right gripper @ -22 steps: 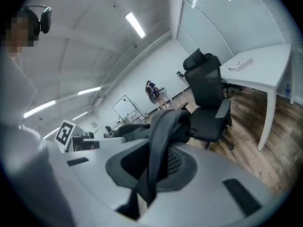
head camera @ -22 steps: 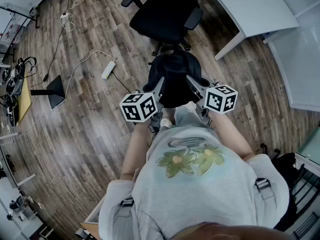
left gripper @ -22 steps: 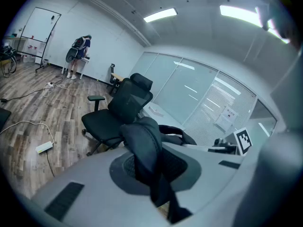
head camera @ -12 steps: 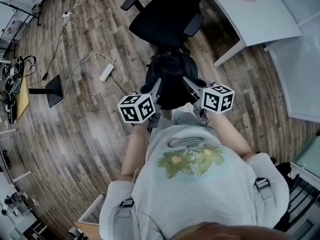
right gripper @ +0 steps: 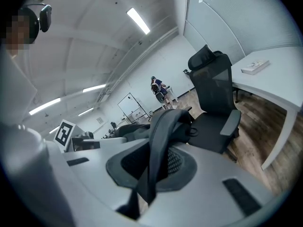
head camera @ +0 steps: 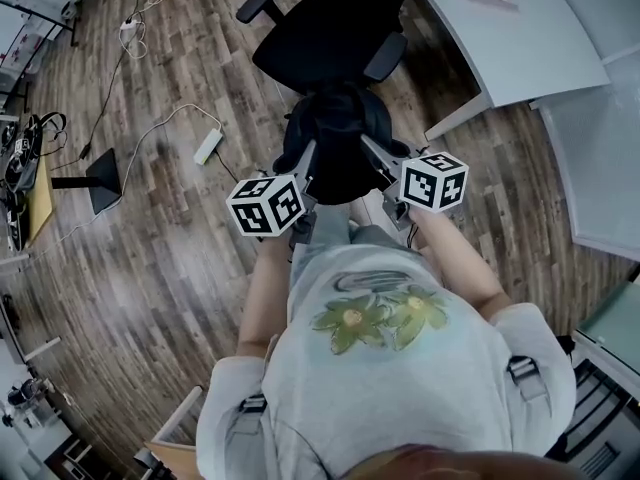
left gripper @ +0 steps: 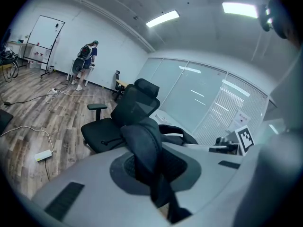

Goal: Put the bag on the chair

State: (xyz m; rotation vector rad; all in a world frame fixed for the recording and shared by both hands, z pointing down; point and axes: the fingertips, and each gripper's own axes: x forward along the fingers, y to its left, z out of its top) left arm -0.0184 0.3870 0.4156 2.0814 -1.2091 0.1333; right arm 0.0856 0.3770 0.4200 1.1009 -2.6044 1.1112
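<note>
Wooden office floor [head camera: 150, 248] below, I hold the bag [head camera: 335, 138] just short of the chair [head camera: 320, 43], left hand-held gripper [head camera: 306, 163] and right hand-held gripper [head camera: 375, 153] each clamped on a strap [left gripper: 142, 150]; setting it down remains.

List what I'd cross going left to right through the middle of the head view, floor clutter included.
Black floor stand → white power strip → left gripper → bag → right gripper → white desk. Both grippers are shut on the bag's straps.
</note>
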